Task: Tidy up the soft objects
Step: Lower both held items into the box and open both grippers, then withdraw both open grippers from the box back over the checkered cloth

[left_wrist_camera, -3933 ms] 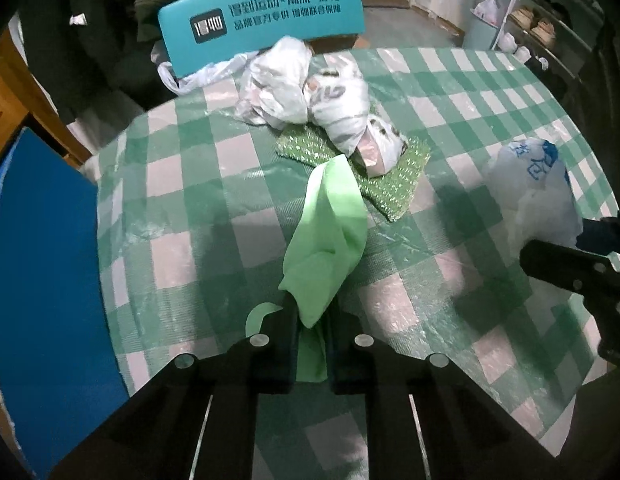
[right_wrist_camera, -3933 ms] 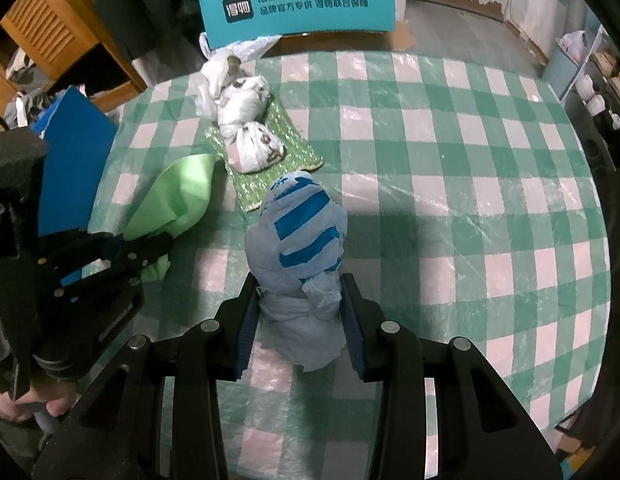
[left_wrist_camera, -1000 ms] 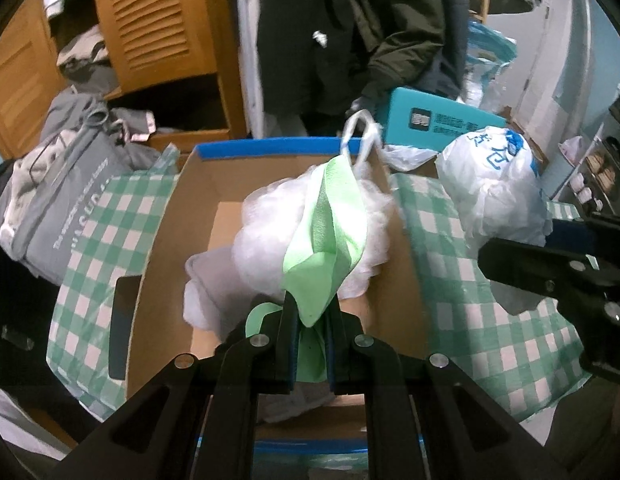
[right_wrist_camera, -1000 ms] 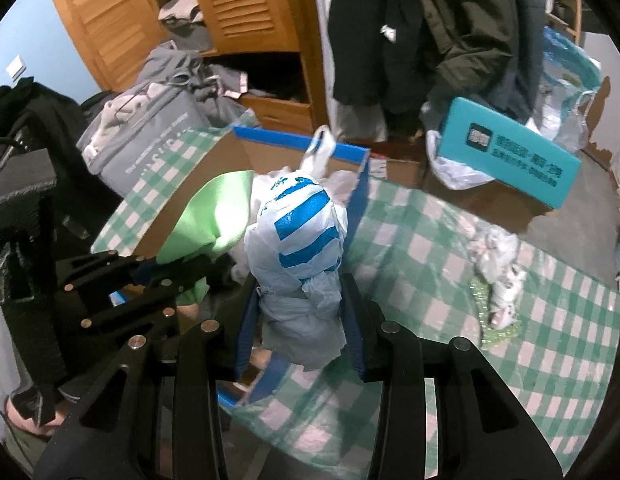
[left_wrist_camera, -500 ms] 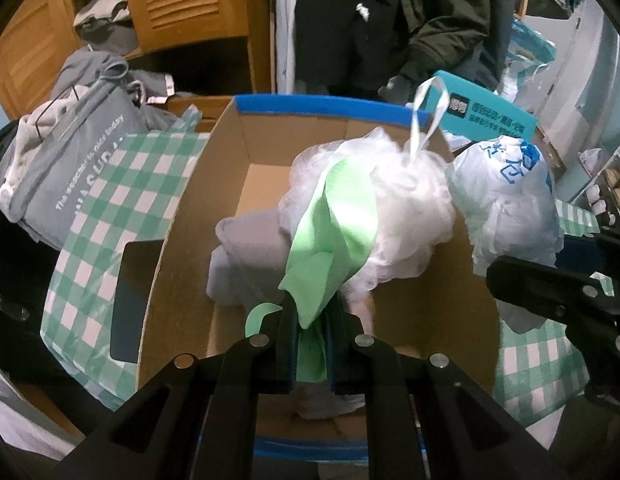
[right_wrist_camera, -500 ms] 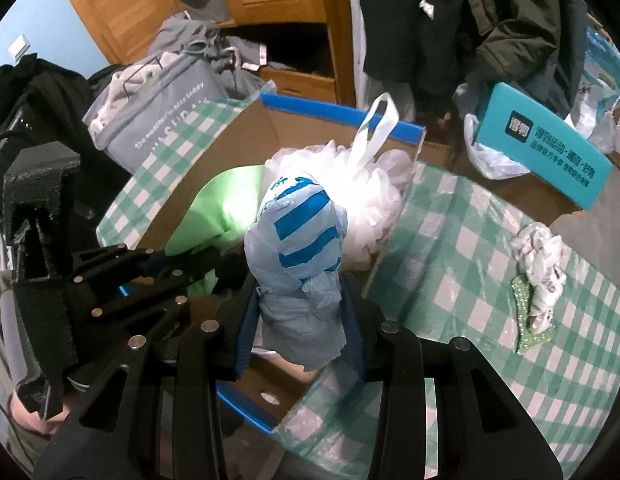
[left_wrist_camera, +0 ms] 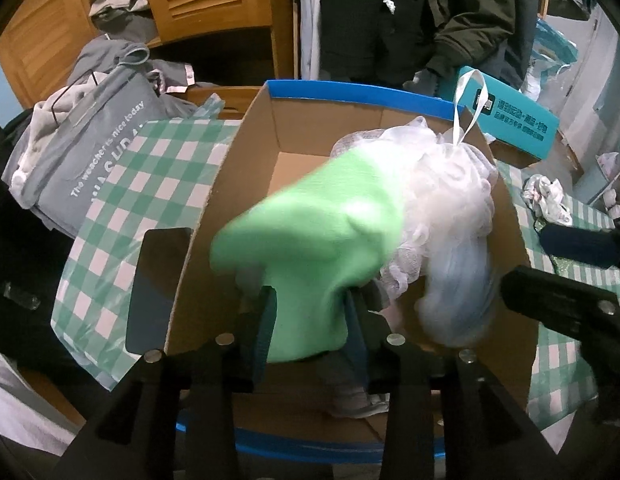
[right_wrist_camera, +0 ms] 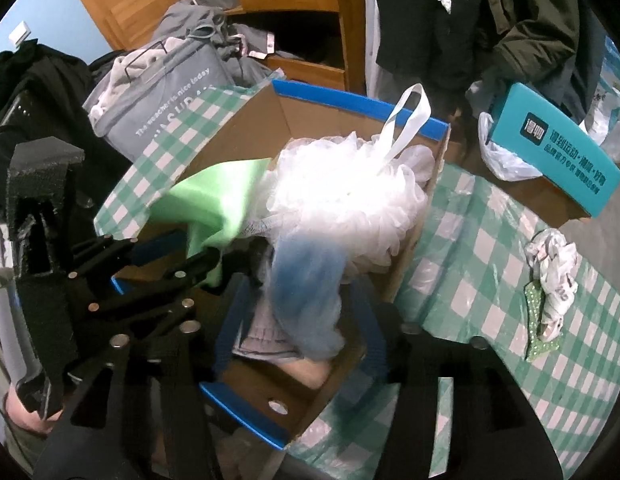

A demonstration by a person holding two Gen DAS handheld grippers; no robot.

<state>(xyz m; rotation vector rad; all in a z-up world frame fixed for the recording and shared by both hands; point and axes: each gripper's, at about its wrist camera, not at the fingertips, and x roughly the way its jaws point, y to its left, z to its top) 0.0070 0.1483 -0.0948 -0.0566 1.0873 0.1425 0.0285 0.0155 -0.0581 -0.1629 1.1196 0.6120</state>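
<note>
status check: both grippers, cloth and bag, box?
Left gripper open, green cloth blurred, dropping into cardboard box. Right gripper open, blue-striped bag falling in too. White bath pouf already fills the box.

Between the spread fingers of the right gripper (right_wrist_camera: 299,322), a motion-blurred blue-and-white plastic bag (right_wrist_camera: 305,300) hangs over the open cardboard box (right_wrist_camera: 350,98); it seems free of both fingers. Just ahead, a white mesh bath pouf (right_wrist_camera: 346,204) sits in the box, its ribbon loop upright. To the left, the left gripper (right_wrist_camera: 189,256) reaches in, a green cloth (right_wrist_camera: 213,200) at its tips. To the right, a knotted bag (right_wrist_camera: 552,276) lies on the checked tablecloth (right_wrist_camera: 490,240).
</note>
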